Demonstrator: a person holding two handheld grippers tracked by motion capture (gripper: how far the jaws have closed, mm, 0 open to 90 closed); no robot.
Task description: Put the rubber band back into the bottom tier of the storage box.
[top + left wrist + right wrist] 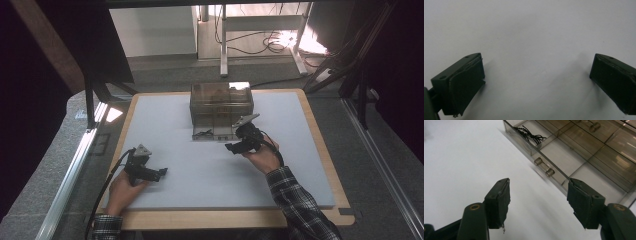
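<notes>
A smoky clear drawer cabinet [221,101] stands at the back middle of the pale mat [200,170]. Its bottom drawer [214,131] is pulled out toward me. In the right gripper view the drawer [584,152] has several compartments, one holding black twisted ties [531,135], and a clear bar handle [544,167] on its front. My right gripper [235,145] [539,187] is open just in front of that handle, holding nothing. My left gripper [159,173] [537,67] rests open over bare mat at the front left, far from the cabinet.
The mat lies on a wooden tabletop [320,150] with its rim showing all round. A metal frame rail [75,165] runs along the left side. Behind the table are desk legs [223,40] and floor cables [272,42].
</notes>
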